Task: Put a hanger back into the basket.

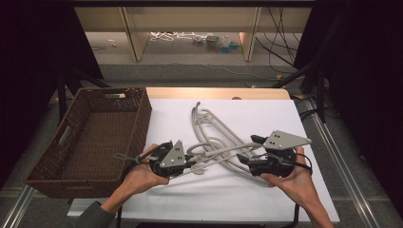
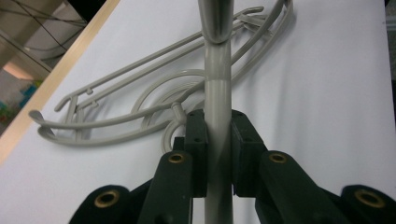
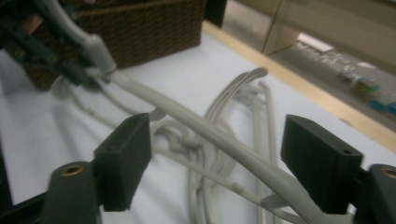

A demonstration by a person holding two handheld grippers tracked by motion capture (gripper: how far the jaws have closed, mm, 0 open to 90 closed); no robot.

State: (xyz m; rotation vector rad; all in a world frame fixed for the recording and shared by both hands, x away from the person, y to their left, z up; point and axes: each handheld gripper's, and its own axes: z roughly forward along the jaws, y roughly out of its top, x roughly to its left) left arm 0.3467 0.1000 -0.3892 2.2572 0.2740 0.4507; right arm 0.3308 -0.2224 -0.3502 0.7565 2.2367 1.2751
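High view: a person stands at the white surface [image 1: 266,199] with tongs in each hand, working a pile of grey plastic hangers [image 1: 216,130] at its centre. Left tongs [image 1: 190,164], at about 8 o'clock of the pile, are clamped tight on one lifted hanger [image 1: 223,151]; the left gripper view shows its bar [image 2: 217,116] pinched between both pads, presumably to carry it to the woven basket [image 1: 88,142] at 9 o'clock. Right tongs [image 1: 247,149], at 4 o'clock, stand wide apart; the right gripper view shows the same bar [image 3: 224,140] passing between the pads untouched, so the hanger's weight appears to rest on the left grip alone.
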